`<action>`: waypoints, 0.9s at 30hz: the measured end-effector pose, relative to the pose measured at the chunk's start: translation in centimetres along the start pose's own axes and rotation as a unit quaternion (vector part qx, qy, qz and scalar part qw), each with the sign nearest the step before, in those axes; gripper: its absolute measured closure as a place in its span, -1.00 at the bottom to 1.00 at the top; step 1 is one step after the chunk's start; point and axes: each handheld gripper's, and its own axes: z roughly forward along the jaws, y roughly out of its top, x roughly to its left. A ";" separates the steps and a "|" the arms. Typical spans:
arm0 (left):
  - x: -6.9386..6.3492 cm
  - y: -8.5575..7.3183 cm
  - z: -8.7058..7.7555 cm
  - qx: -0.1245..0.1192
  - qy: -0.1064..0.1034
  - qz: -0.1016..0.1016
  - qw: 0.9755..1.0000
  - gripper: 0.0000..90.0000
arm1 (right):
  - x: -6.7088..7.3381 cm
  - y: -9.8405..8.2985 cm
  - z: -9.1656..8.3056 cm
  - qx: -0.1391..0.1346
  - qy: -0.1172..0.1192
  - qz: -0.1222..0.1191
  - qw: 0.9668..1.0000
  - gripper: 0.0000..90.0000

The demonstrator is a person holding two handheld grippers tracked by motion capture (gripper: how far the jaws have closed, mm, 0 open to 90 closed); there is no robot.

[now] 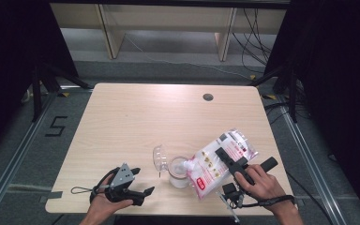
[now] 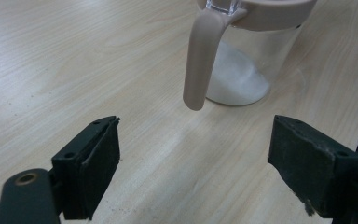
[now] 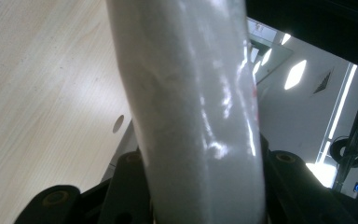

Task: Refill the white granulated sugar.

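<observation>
A clear jar (image 1: 179, 172) with a beige rim and open lid (image 1: 159, 158) stands near the table's front middle, white powder heaped in its bottom (image 2: 235, 79). My right gripper (image 1: 229, 161) is shut on a plastic bag of white powder (image 1: 218, 164), tilted so its lower corner rests over the jar's mouth. The bag (image 3: 191, 107) rises between the right jaws. My left gripper (image 1: 140, 183) sits open at the front left, its fingers (image 2: 93, 168) spread wide, pointing at the jar's beige handle (image 2: 200, 56) with nothing between them.
The light wooden table (image 1: 136, 117) has a round cable hole (image 1: 208, 97) at the back right. Shelving and cables stand on the floor beyond the far edge. A floor mark sits left of the table.
</observation>
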 end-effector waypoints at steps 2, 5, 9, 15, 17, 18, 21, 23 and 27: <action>0.1 -0.1 0.1 -0.003 -0.003 -0.004 1.000 -0.64 | 0.1 0.0 0.1 -0.002 -0.004 0.001 1.000 0.46; 0.0 0.0 0.0 0.006 0.000 0.007 1.000 -0.64 | -0.1 0.1 0.1 -0.004 -0.002 -0.005 1.000 0.47; -0.1 -0.1 0.0 0.002 0.000 0.003 1.000 -0.64 | 0.0 0.2 0.1 -0.004 -0.005 -0.005 1.000 0.47; -0.1 -0.1 0.0 -0.001 -0.004 0.002 1.000 -0.64 | -0.1 0.2 0.0 -0.001 -0.001 -0.001 1.000 0.48; -0.1 -0.1 0.0 -0.001 -0.003 0.002 1.000 -0.64 | -0.2 0.2 0.0 -0.002 -0.001 -0.002 1.000 0.48; -0.1 -0.1 0.0 -0.001 -0.002 0.002 1.000 -0.64 | -0.1 0.2 0.0 -0.001 -0.001 -0.002 1.000 0.48; -0.1 -0.1 0.0 0.000 -0.001 0.002 1.000 -0.64 | -0.1 0.1 0.0 -0.001 -0.003 0.000 1.000 0.48; -0.1 -0.1 0.0 -0.001 -0.002 0.001 1.000 -0.64 | -0.1 0.1 0.0 -0.002 -0.005 0.001 1.000 0.48; -0.1 -0.1 0.0 -0.003 -0.004 0.004 1.000 -0.64 | -0.1 0.1 0.0 -0.001 -0.005 0.002 1.000 0.49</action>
